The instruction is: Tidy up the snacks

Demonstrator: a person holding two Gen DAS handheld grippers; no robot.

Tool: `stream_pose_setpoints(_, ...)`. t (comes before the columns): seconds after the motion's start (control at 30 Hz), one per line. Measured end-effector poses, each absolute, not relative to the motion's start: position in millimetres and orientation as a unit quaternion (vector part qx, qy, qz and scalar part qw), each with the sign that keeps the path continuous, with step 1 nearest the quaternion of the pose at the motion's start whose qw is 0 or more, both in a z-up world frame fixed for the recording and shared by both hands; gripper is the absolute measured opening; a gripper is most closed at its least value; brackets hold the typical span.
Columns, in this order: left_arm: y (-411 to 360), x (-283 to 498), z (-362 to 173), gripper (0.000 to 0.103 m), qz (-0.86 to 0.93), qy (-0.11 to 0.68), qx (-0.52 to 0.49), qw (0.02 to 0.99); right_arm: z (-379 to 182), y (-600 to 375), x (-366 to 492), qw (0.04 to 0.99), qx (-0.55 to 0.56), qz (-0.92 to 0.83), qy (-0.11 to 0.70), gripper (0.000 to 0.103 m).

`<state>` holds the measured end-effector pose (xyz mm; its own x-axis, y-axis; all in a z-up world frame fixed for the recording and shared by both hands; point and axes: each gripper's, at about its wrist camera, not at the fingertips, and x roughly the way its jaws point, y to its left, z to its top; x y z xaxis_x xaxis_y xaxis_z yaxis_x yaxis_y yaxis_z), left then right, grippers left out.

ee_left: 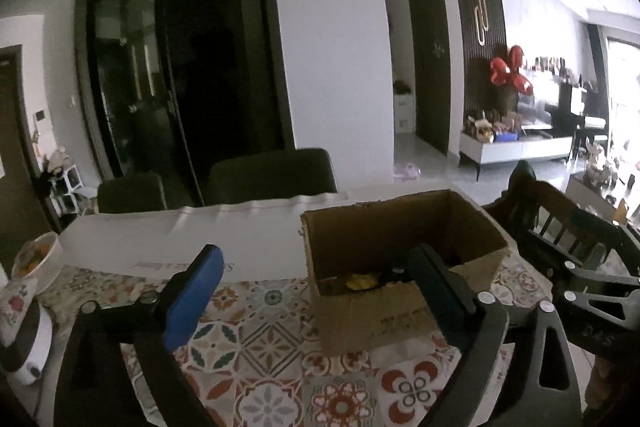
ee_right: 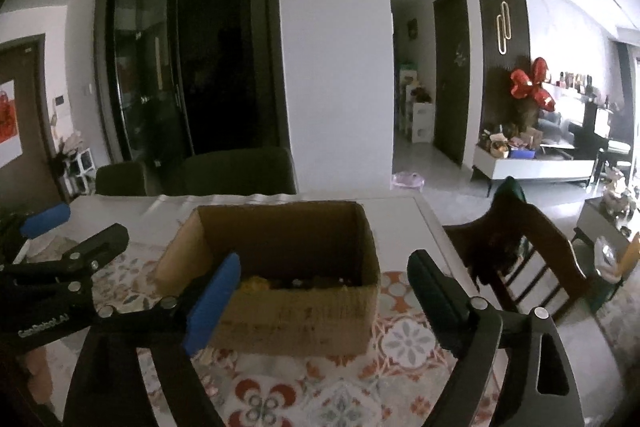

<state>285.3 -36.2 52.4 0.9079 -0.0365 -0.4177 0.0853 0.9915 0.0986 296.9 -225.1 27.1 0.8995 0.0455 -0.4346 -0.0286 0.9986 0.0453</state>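
Patterned tablecloth (ee_left: 256,343), wooden chair (ee_right: 532,247), red balloons (ee_right: 532,83)

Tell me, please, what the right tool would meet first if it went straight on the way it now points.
Most likely the cardboard box: the open right tool points at its near wall, with nothing visible between them, though depth is hard to judge.

My left gripper (ee_left: 316,291): black frame, blue finger pads (ee_left: 192,297), silver screws. My right gripper (ee_right: 320,301): same build; white lettering on the left one's side.
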Motion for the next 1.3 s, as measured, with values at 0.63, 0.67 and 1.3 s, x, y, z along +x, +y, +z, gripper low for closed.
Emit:
stream_pose_setpoints(0.63, -19.9, 136.4, 44.3, 0.103, -0.047, 0.196, 0.066, 0.977, 28.4, -216.1, 137.9, 0.982, 0.016, -0.015, 0.189, 0.098)
stream_pose_setpoints(0.67, -21.0, 130.4, 42.5, 0.103, -0.051, 0.197, 0.068, 0.977, 27.3, -217.6, 131.2, 0.982, 0.018, -0.016, 0.190, 0.098)
stream_pose_setpoints(1.3, -26.7, 58.3, 28.1, 0.103, -0.027, 0.148, 0.123, 0.981, 1.4, -228.3, 67.9, 0.973, 0.045, -0.029, 0.225, 0.098)
